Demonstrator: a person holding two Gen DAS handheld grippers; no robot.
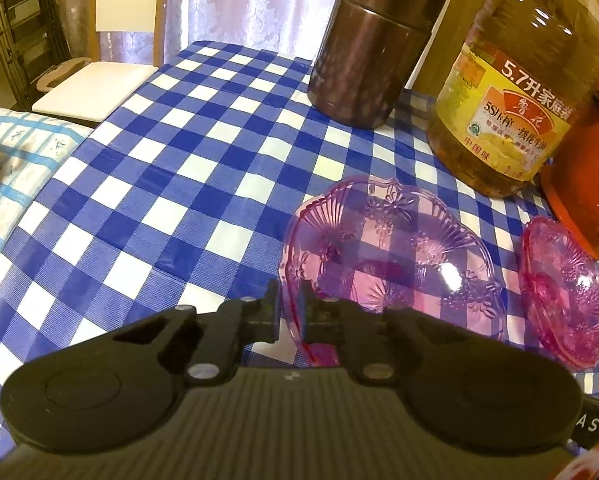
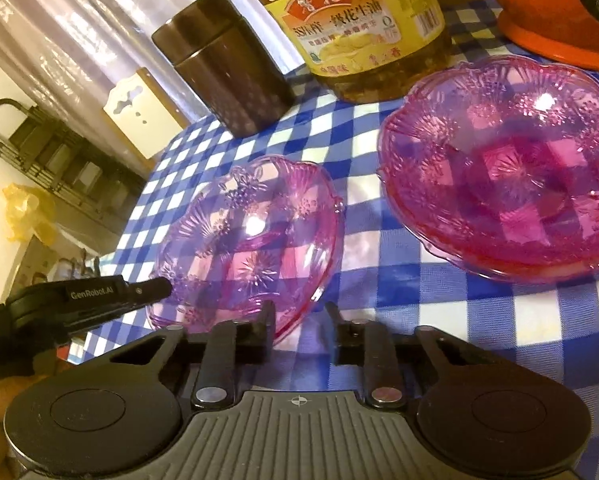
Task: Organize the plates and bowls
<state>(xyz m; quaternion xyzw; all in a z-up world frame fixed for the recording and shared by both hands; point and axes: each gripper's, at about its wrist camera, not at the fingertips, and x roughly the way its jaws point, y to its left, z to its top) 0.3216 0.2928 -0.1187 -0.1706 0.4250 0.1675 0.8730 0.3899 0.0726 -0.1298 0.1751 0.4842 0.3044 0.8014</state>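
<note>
A pink see-through plastic bowl (image 1: 387, 252) is tilted up off the blue checked tablecloth (image 1: 159, 168), and my left gripper (image 1: 290, 312) is shut on its near rim. The same bowl (image 2: 255, 236) shows in the right wrist view, with the left gripper (image 2: 151, 290) at its left edge. A second pink bowl (image 2: 507, 168) rests flat on the cloth to its right; it also shows at the right edge of the left wrist view (image 1: 563, 292). My right gripper (image 2: 299, 316) is open and empty, just in front of the held bowl's rim.
A brown canister (image 1: 371, 48), a large oil jug (image 1: 519, 80) and an orange appliance (image 1: 591, 168) stand behind the bowls. A chair (image 1: 99, 80) stands past the table's far left edge. A light checked cloth (image 1: 23, 160) covers the left.
</note>
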